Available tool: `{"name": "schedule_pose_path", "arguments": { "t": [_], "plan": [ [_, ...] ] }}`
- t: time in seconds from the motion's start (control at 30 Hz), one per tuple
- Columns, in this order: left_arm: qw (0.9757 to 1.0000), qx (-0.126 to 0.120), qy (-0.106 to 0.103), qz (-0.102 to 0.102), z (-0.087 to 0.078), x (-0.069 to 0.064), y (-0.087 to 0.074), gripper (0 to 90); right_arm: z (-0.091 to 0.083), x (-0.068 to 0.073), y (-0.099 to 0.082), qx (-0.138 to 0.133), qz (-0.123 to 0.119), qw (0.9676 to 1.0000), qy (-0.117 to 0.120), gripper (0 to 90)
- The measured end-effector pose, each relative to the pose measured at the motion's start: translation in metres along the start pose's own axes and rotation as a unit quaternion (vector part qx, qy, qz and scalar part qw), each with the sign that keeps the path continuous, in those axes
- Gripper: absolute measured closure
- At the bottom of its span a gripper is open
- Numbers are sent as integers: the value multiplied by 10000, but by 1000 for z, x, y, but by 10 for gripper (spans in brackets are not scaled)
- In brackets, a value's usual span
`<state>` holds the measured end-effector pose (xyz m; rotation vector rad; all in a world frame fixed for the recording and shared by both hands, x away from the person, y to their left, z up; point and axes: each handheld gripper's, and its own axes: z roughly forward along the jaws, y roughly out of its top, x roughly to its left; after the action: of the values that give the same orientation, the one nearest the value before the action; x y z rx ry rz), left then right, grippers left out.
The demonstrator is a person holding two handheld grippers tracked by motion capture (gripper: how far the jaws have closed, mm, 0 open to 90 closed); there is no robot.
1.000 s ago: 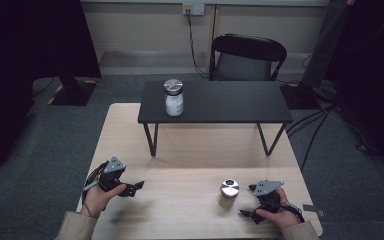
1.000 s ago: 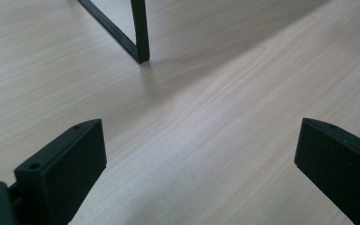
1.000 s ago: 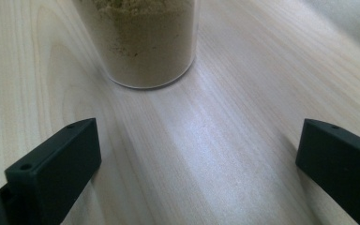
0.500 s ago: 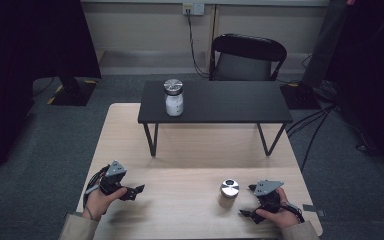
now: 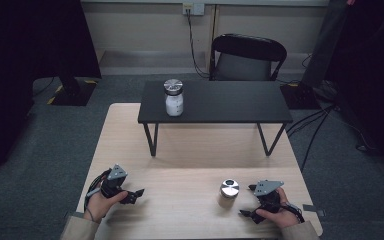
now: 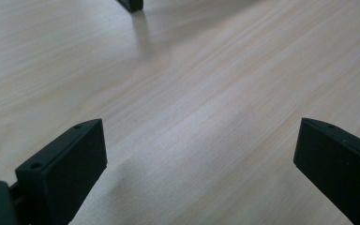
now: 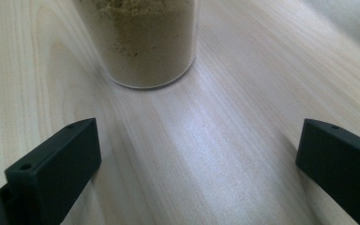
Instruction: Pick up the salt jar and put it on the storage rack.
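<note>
A light wooden table (image 5: 190,150) fills the middle of the high view, and on its far half stands one low black bench-like table (image 5: 215,102) on thin legs. Behind that, on the grey carpet, is one black folding chair (image 5: 248,57).

There are two jars. One glass jar with a metal lid (image 5: 173,97) stands upright on the left part of the black table's top, and holds a white substance up to about its shoulder. The second, a smaller jar with a silver lid (image 5: 229,193), stands upright on the wooden table at the near right. In the right gripper view its clear wall (image 7: 143,42) shows a tan, sandy powder filling it from the base up past the top edge of the frame.

There are two grippers, one in each hand. The right gripper (image 5: 250,201) rests at the near right, just beside the smaller jar and pointing at it, its jaws spread wide with only bare wood between them. The left gripper (image 5: 137,192) sits at the near left, well apart from both jars, its jaws likewise wide apart and gripping nothing.
</note>
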<state>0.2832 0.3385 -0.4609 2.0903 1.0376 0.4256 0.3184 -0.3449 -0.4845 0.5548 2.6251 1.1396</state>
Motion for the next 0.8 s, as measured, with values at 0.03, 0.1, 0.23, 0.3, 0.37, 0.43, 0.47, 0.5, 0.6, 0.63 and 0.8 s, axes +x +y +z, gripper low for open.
{"name": "schedule_pose_path", "arguments": {
  "t": [0.03, 0.1, 0.23, 0.3, 0.37, 0.43, 0.47, 0.5, 0.6, 0.63, 0.8],
  "plan": [
    [10000, 21, 11, 3, 2, 0, -1, 24, 0, 0, 0, -2, 7, 10000, 2, 0],
    [10000, 19, 15, 19, 4, 0, -4, 27, 0, 0, 0, -2, 7, 10000, 2, 0],
    [9999, -51, 103, -1, 6, -2, -9, 35, 0, 0, 0, 0, 1, 10000, -1, 0],
    [9999, -23, 102, -40, 8, -2, -11, 35, 0, 0, 0, 1, 2, 10000, -1, 0],
    [9999, 39, 101, -41, 10, -1, -13, 35, 0, 0, 0, -2, 6, 10000, 2, 0],
    [9999, 70, 110, -6, 11, -1, -12, 35, 0, 0, 0, 0, 0, 10000, 0, 0],
    [9999, 96, 107, 11, 11, -1, -13, 35, 0, 0, 0, -3, 7, 10000, 3, 0],
    [9999, 76, 122, 40, 12, -2, -14, 32, 0, 0, 0, -3, 6, 10000, 2, 0],
    [9996, 34, 209, 179, 14, -5, -16, 29, 0, 0, 0, -1, 7, 10000, 2, 0],
    [9996, 34, 209, 179, 14, -5, -16, 24, 0, 0, 0, -1, 7, 10000, 2, 0],
    [9994, 0, 270, 238, 15, -9, -19, 1, 0, 0, 0, -2, 7, 10000, 1, 0]
  ]
}}
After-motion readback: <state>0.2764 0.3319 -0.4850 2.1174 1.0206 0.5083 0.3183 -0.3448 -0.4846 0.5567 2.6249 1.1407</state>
